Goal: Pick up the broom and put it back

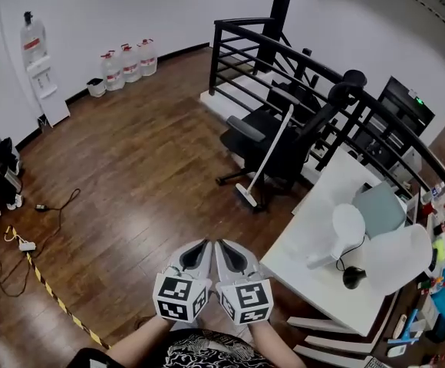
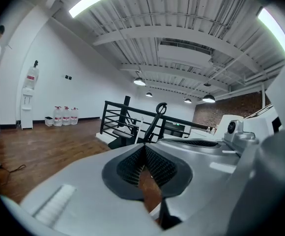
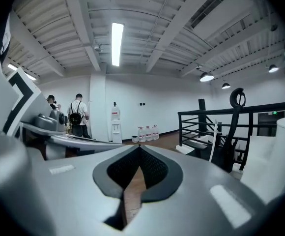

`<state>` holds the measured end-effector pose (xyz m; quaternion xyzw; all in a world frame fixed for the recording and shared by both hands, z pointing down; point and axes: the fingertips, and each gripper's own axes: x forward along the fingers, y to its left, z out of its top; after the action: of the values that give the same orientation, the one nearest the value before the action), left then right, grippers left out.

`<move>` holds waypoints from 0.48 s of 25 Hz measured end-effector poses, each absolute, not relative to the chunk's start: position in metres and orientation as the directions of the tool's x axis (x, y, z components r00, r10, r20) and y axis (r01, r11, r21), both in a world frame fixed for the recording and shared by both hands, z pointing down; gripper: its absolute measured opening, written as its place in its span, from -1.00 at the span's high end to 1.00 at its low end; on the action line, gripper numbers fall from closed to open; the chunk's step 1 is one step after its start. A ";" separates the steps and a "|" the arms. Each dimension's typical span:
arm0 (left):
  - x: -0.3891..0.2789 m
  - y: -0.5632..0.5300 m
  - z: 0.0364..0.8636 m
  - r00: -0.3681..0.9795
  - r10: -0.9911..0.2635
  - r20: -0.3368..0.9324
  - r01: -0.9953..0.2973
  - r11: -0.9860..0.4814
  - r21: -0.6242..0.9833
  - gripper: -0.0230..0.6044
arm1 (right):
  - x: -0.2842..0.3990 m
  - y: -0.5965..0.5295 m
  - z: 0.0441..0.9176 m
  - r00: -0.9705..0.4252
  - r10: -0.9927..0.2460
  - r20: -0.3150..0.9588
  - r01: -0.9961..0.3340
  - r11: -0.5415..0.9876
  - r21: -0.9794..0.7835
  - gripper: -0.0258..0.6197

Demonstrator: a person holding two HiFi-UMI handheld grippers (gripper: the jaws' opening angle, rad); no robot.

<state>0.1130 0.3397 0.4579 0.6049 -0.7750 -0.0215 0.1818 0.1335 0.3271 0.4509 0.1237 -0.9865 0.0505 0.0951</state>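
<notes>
Broom (image 1: 268, 153) leaned against the far chair (image 1: 247, 131), well apart from you. Your left gripper (image 1: 199, 248) and right gripper (image 1: 229, 248) had jaws closed, empty, so pickup and return were both left.

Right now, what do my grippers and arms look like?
Both the left gripper and right gripper have pale grey shells tapering to a point, dark ribbed pads, and a cube with black-and-white square markers at the back. No cables show. The forearms are bare; the top is black with a white pattern.
</notes>
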 end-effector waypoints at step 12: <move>0.001 0.305 0.459 -0.120 -0.962 0.245 -0.943 0.188 0.276 0.92 | 0.024 0.288 0.450 -0.924 -0.327 0.201 -0.349 0.933 -0.087 0.92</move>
<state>0.0010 0.3047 0.4586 0.6367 -0.7479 -0.0261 0.1861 0.0244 0.2878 0.4497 0.1725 -0.9788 0.0608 0.0917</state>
